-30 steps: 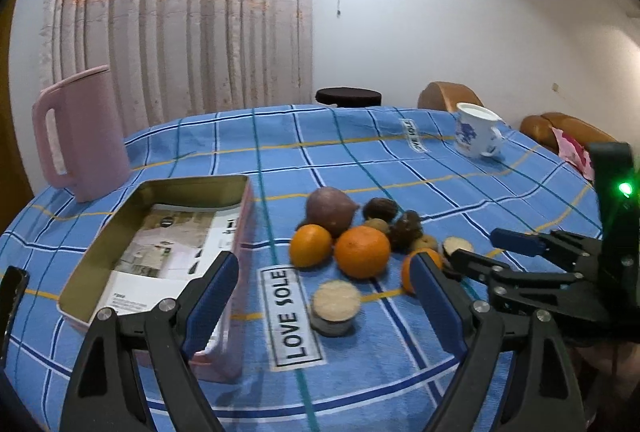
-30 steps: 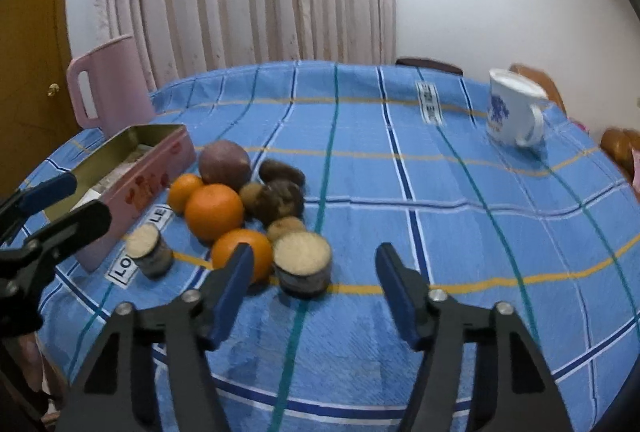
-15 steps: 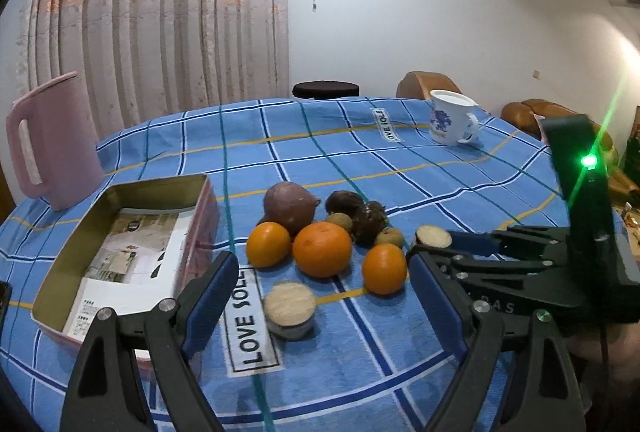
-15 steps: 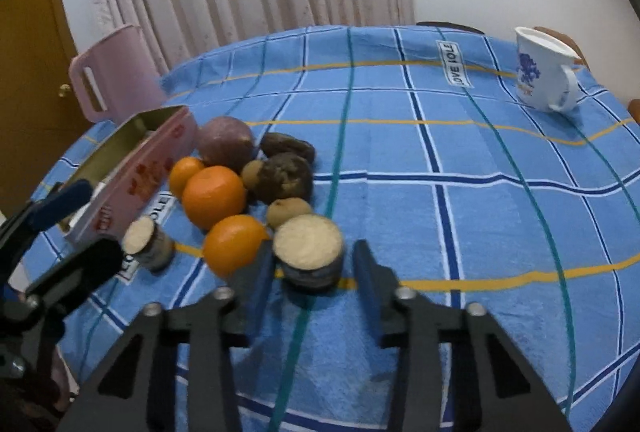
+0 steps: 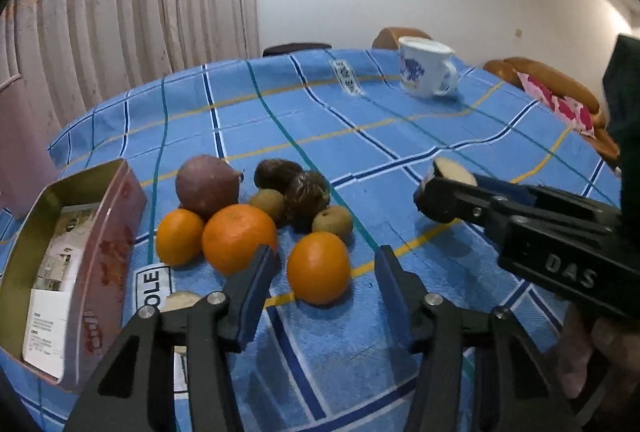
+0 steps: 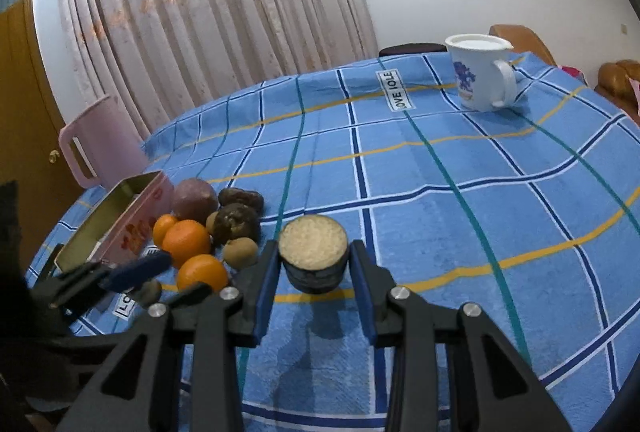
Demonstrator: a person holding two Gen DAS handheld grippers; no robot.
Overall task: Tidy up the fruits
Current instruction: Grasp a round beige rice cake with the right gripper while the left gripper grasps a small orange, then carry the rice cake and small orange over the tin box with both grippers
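Right gripper (image 6: 312, 268) clamped on cut fruit half (image 6: 313, 252), lifted off tablecloth (image 6: 460, 191), probably for move toward tin (image 5: 72, 252) at left edge. Left gripper (image 5: 320, 280) wide, straddling nearest orange (image 5: 319, 268), likely next pick. Other fruits clustered beside tin.

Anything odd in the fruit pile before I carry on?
Two dark fruits among the oranges look shrivelled and wrinkled, possibly spoiled. The right claw grips a cut, dark-skinned piece, pale flesh exposed. Nothing spilled.
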